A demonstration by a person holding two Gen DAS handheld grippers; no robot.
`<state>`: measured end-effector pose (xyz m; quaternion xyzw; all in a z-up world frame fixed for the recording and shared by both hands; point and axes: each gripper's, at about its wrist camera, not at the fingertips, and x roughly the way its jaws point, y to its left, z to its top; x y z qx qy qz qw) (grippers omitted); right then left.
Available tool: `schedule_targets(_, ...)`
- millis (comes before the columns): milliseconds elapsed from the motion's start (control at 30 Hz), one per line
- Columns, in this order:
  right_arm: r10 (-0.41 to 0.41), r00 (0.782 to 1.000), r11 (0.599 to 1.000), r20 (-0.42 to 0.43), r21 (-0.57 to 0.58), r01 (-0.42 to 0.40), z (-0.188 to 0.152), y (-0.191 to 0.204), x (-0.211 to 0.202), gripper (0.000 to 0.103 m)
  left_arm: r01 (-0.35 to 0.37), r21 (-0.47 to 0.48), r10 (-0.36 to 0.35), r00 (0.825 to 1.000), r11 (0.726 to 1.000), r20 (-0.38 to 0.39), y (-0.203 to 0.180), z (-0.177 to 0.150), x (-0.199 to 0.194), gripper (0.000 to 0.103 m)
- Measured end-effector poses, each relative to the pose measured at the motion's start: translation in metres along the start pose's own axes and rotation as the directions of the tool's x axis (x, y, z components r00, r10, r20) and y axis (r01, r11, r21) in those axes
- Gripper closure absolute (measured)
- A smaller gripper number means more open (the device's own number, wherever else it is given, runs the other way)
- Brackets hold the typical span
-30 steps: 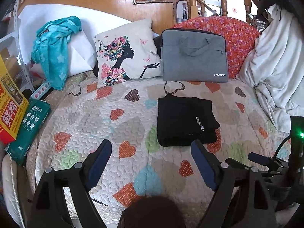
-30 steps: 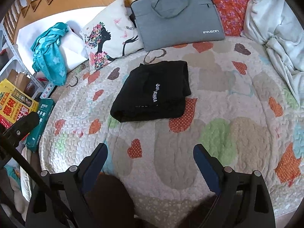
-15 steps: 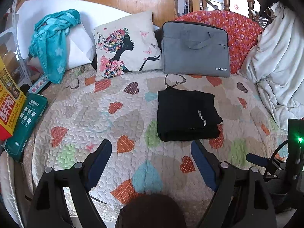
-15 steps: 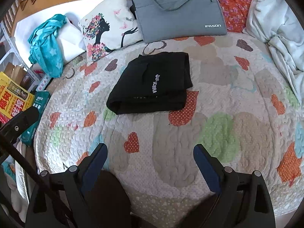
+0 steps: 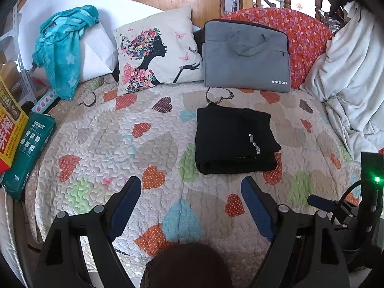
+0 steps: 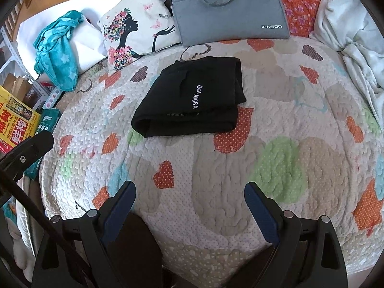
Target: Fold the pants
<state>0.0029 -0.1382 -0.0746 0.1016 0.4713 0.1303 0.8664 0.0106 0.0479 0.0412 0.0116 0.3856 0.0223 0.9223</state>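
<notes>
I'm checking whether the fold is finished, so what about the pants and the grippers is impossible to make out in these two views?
- Underside and inner layers of the black pants: hidden by the top layer, both views.
- White lettering on the pants: too small to read, left wrist view.
- Gap between the pants and the grey laptop bag: touching or apart is unclear, right wrist view.
- Right gripper: its base is cut off by the bottom edge.

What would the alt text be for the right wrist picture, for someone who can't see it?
Black pants, folded into a compact rectangle, lie on a quilt patterned with hearts. The right claw hangs open in the foreground, holding nothing and apart from the pants. Behind them, a grey laptop bag and a printed cushion stand propped up.
</notes>
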Motion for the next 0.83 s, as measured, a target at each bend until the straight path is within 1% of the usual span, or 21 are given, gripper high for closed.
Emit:
schedule_targets(67, 0.002, 1.000, 1.000, 0.001, -0.004, -0.002, 0.000, 0.001, 0.000, 0.008, -0.017, -0.028, 0.018, 0.999, 0.999, 0.041, 0.004, 0.000, -0.007, 0.018)
schedule_targets(100, 0.001, 1.000, 1.000, 0.005, -0.009, -0.001, 0.000, 0.002, 0.000, 0.008, -0.037, -0.050, 0.041, 0.996, 0.998, 0.084, 0.006, 0.000, -0.014, 0.018)
schedule_targets(133, 0.001, 1.000, 1.000, 0.009, -0.013, -0.001, 0.000, 0.003, -0.001, 0.008, -0.054, -0.069, 0.063, 0.988, 0.996, 0.142, 0.010, 0.001, -0.025, 0.018)
schedule_targets(167, 0.000, 1.000, 1.000, 0.018, -0.021, 0.000, 0.001, 0.005, -0.003, 0.008, -0.068, -0.086, 0.084, 0.976, 0.994, 0.199, 0.013, 0.001, -0.036, 0.017)
schedule_targets(200, -0.002, 1.000, 1.000, 0.025, -0.027, 0.002, 0.001, 0.007, -0.005, 0.008, -0.080, -0.098, 0.101, 0.966, 0.992, 0.237, 0.015, 0.002, -0.044, 0.012)
schedule_targets(233, -0.004, 0.999, 0.999, 0.032, -0.034, 0.005, 0.001, 0.008, -0.006, 0.008, -0.097, -0.113, 0.126, 0.951, 0.989, 0.282, 0.017, 0.003, -0.055, 0.000)
schedule_targets(300, -0.003, 0.999, 0.999, 0.045, -0.048, 0.006, 0.003, 0.012, -0.010, 0.008, -0.129, -0.149, 0.177, 0.912, 0.980, 0.369, 0.022, 0.003, -0.075, 0.000)
schedule_targets(400, -0.001, 0.999, 0.997, 0.052, -0.081, 0.005, 0.008, 0.019, -0.012, 0.008, -0.167, -0.176, 0.228, 0.875, 0.970, 0.427, 0.025, 0.000, -0.090, 0.000)
schedule_targets(433, -0.001, 0.999, 0.996, 0.052, -0.094, 0.006, 0.010, 0.022, -0.013, 0.008, -0.183, -0.167, 0.239, 0.869, 0.969, 0.434, 0.025, 0.000, -0.091, 0.000)
schedule_targets(467, -0.004, 0.999, 0.993, 0.054, -0.116, 0.010, 0.013, 0.026, -0.013, 0.008, -0.180, -0.151, 0.228, 0.875, 0.972, 0.427, 0.024, 0.000, -0.091, 0.000)
schedule_targets(567, -0.004, 0.998, 0.987, 0.056, -0.158, 0.013, 0.019, 0.035, -0.014, 0.008, -0.115, -0.101, 0.143, 0.925, 0.988, 0.352, 0.021, 0.004, -0.080, 0.000)
schedule_targets(667, -0.008, 0.998, 0.983, 0.064, -0.180, 0.019, 0.023, 0.043, -0.013, 0.008, -0.060, -0.099, 0.084, 0.964, 0.993, 0.253, 0.019, 0.002, -0.062, 0.000)
schedule_targets(700, -0.006, 0.998, 0.984, 0.066, -0.178, 0.017, 0.022, 0.044, -0.013, 0.008, -0.048, -0.100, 0.070, 0.973, 0.994, 0.222, 0.018, 0.001, -0.056, 0.000)
schedule_targets(767, 0.001, 0.998, 0.986, 0.063, -0.168, 0.010, 0.018, 0.043, -0.011, 0.008, -0.038, -0.098, 0.054, 0.983, 0.994, 0.173, 0.017, 0.000, -0.045, 0.000)
schedule_targets(833, -0.003, 0.999, 0.986, 0.047, -0.164, 0.011, 0.015, 0.041, -0.006, 0.008, -0.035, -0.104, 0.049, 0.989, 0.994, 0.137, 0.016, -0.001, -0.037, 0.000)
